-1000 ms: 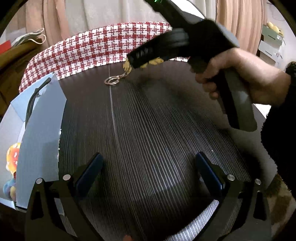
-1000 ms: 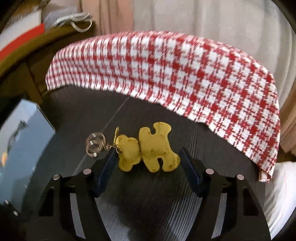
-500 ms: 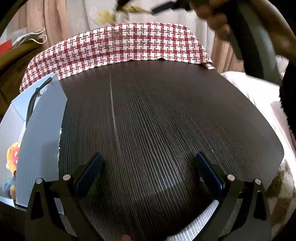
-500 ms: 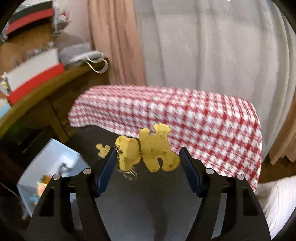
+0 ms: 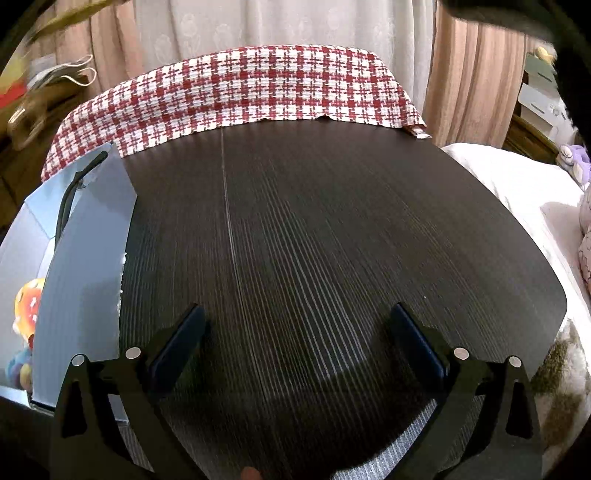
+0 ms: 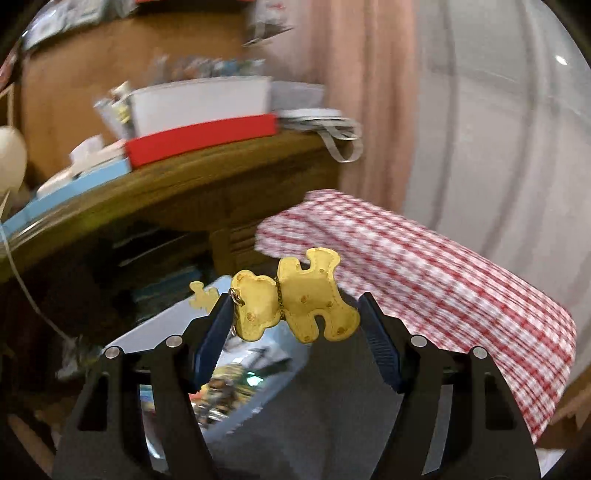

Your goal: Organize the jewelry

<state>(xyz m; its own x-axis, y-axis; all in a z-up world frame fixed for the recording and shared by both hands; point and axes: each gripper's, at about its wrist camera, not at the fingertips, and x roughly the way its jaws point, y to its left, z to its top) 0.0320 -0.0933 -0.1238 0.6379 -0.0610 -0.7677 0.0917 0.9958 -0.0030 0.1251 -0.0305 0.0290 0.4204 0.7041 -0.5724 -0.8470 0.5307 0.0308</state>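
Observation:
My right gripper is shut on a yellow bear-shaped charm, held flat between the two pads, well above the table. A small yellow piece on its chain hangs at the left finger. Below it lies an open blue-grey box with colourful things inside. The box also shows at the left edge of the left wrist view. My left gripper is open and empty, low over the dark wooden table. A yellow blur at the top left corner of the left wrist view looks like the charm.
A red and white checked cloth lies over the table's far edge. A wooden shelf with a red box and papers stands beyond the table's left side. White bedding lies to the right.
My right gripper has lifted the bear charm off the table and swung it up and to the left, over the box. My left gripper has not moved.

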